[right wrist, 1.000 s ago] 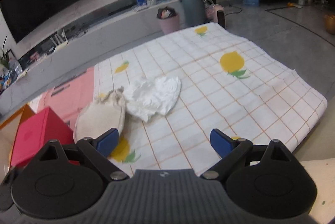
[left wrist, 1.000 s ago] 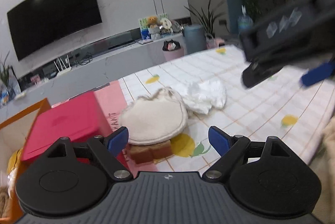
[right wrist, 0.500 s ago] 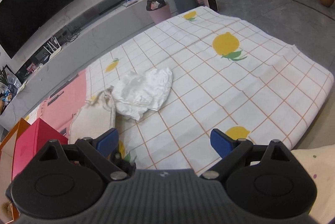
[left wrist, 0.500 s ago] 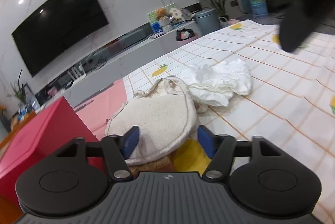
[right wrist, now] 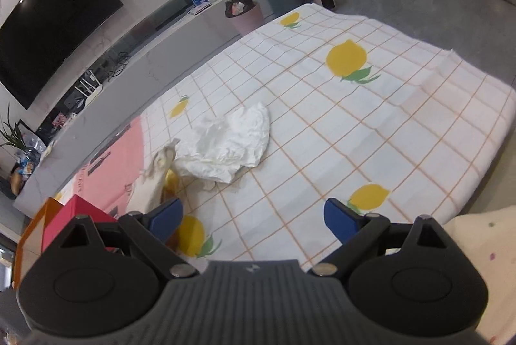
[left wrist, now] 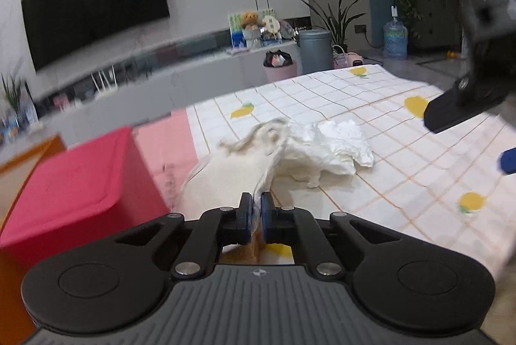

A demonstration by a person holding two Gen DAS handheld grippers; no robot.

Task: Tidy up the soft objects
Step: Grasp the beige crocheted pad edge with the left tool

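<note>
Since earlier, left tool [left wrist: 254,205] has clamped the cream pouch [left wrist: 222,183] edge; right tool [right wrist: 253,212] gapes over bare tablecloth [right wrist: 371,125].

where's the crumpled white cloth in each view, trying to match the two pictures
Left wrist view: the white cloth lies right of centre on the checked sheet, just beyond the beige pouch.
Right wrist view: the white cloth lies left of centre, up and right of the beige pouch.
Shared landmark: the pink bin past the far edge of the sheet.
</note>
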